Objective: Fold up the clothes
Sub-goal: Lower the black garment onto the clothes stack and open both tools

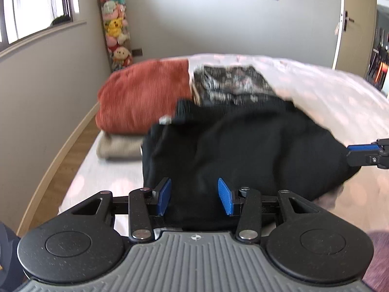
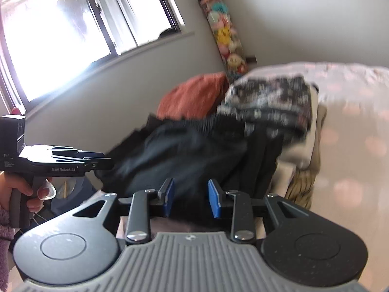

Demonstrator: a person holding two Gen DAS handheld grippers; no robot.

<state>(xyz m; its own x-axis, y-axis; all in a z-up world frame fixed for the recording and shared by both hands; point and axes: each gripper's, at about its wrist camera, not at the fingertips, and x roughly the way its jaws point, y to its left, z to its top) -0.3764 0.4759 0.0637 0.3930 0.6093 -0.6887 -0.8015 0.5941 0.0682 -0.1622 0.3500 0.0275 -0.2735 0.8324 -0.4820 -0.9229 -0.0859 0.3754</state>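
Left claw [image 1: 194,196] hovering low over the near edge of the black garment [image 1: 243,146], blue pads parted with dark cloth lying between them but not pinched; gripping nothing, as far as can be told. Right claw [image 2: 190,198] sitting likewise at the opposite edge of the same garment, pads spread to a similar gap and clamping nothing visible, though blur is making the contact hard to judge. Resting on the bed [image 1: 340,92], the garment is lying as a bunched, roughly folded bundle, overlapping the foot of the black-and-white patterned pile [image 1: 233,82] behind it. Sitting to the left, a folded rust-red item [image 1: 143,92] is stacked on a beige one [image 1: 119,147], probably finished pieces parked out of the way near the bed's edge. Flanking the bundle from two sides, likely so that both ends can be taken together and the fold kept square. Appearing at the left of the right wrist view, a hand [image 2: 22,192] is squeezing the handle of the other tool. Judging the fold as partly made, with a regrasp or a smoothing press probably coming next; loose cloth slipping open being the main risk.
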